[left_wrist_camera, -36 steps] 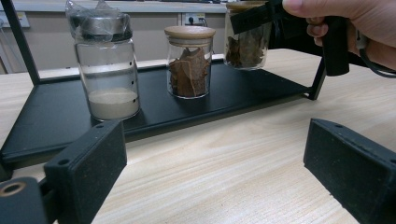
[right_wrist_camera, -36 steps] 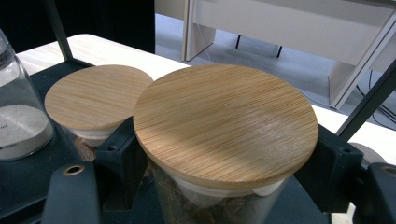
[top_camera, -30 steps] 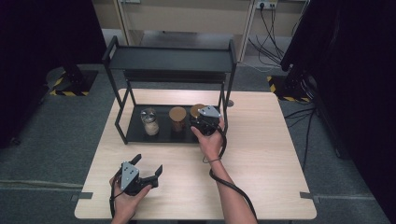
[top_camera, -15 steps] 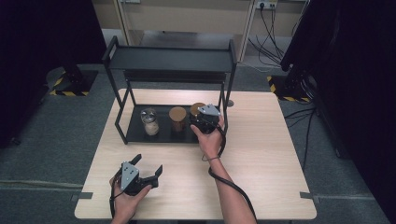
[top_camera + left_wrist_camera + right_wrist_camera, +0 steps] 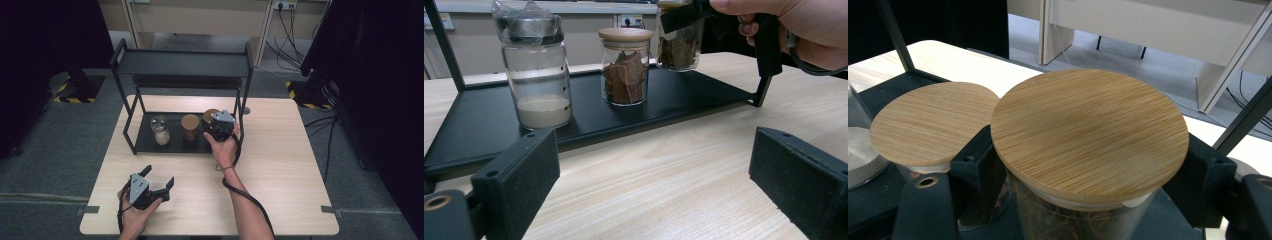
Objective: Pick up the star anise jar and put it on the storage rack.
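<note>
High view
Table: pale wooden table (image 5: 280, 165) across the middle of the frame.
Rack: black two-level metal rack (image 5: 180, 65) at upper centre, its lower tray (image 5: 145, 137) on the table.
Jars: three in a row on the tray; a clear jar of pale powder (image 5: 160, 131) at left, a wooden-lidded jar (image 5: 190, 127) in the middle, a second wooden-lidded jar (image 5: 210, 116) at right.
Right gripper: right gripper (image 5: 218, 127) at centre frame, held at the right-hand jar.
Left gripper: left gripper (image 5: 158, 184) at lower left, over bare table, jaws spread apart and holding nothing.

Left gripper view
Jaws: two black pads at the bottom corners, wide apart, bare wood between them.
Jars: powder jar (image 5: 537, 75) upper left, middle jar (image 5: 625, 67) of brown pieces at upper centre, third jar (image 5: 679, 42) behind it at upper right.
Hand: the person's right hand (image 5: 804, 27) in the upper right corner.

Right gripper view
Jaws: one on each side of the near jar's glass, just under its lid.
Grip: closed around that jar.
Lids: near round wooden lid (image 5: 1090, 130) at centre; the middle jar's lid (image 5: 930, 125) touching or just beside it at left.
</note>
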`<state>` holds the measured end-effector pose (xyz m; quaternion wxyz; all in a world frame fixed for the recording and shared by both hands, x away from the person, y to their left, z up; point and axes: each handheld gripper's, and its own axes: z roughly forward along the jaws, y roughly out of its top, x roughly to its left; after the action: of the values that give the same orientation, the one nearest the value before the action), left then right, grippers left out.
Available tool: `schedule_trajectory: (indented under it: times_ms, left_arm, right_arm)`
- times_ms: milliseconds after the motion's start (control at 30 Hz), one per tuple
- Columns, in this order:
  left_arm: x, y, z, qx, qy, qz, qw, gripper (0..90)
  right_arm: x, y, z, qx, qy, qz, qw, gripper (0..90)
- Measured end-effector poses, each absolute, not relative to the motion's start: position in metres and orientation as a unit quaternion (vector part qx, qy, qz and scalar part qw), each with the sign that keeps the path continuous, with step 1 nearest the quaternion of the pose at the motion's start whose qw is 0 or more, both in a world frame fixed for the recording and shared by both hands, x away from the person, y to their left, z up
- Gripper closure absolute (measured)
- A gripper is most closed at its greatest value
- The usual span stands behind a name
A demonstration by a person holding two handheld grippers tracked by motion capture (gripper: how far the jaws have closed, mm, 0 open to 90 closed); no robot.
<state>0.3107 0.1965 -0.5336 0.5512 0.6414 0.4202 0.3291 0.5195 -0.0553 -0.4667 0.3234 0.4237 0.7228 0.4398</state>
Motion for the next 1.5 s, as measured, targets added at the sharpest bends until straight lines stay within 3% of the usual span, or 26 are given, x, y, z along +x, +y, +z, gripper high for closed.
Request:
schedule_trajectory:
  times_ms: [1500]
  left_arm:
    - [0.31,0.196,-0.534,0.643,0.416,0.331,0.551,5.4]
  right_arm:
    - [0.536,-0.056,-0.476,0.447,0.718,0.428,0.319,25.8]
